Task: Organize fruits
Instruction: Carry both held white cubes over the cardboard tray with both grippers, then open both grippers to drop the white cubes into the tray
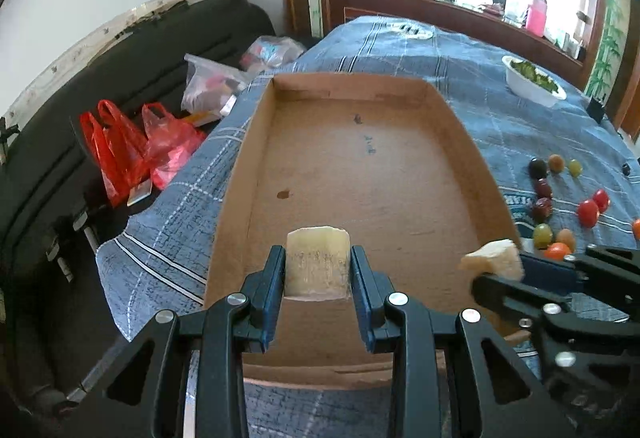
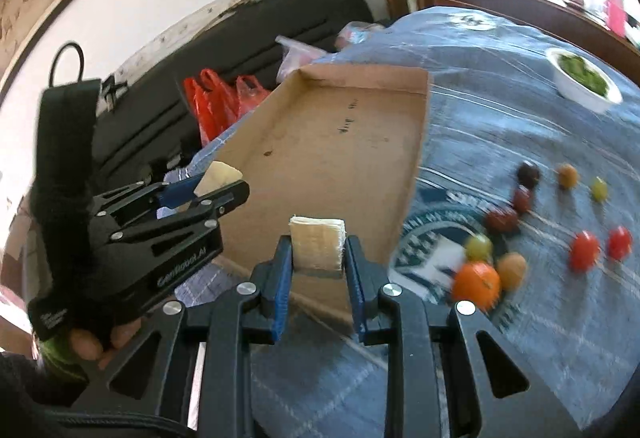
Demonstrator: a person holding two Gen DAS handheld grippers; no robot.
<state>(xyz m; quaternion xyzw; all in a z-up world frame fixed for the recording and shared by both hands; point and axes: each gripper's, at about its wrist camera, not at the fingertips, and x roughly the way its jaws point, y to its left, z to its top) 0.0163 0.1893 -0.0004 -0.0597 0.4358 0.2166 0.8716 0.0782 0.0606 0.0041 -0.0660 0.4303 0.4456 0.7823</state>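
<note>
My left gripper (image 1: pixel 318 258) is shut on a pale yellow fruit chunk (image 1: pixel 318 274) above the near end of an open cardboard tray (image 1: pixel 360 158). My right gripper (image 2: pixel 318 250) is shut on a second pale chunk (image 2: pixel 317 242) over the tray's (image 2: pixel 340 166) near right corner. Each gripper shows in the other's view: the right gripper (image 1: pixel 496 274) with its chunk (image 1: pixel 494 258), and the left gripper (image 2: pixel 222 184) with its chunk (image 2: pixel 220 172). Several small fruits lie on the blue cloth right of the tray, among them an orange (image 2: pixel 476 284) and red tomatoes (image 2: pixel 584 250).
A white bowl of greens (image 1: pixel 532 86) stands at the cloth's far right. Red plastic bags (image 1: pixel 120 150) and clear bags lie on a black sofa (image 1: pixel 60 158) left of the table. A hand (image 2: pixel 88 342) holds the left gripper's grip. A window sill with clutter runs behind.
</note>
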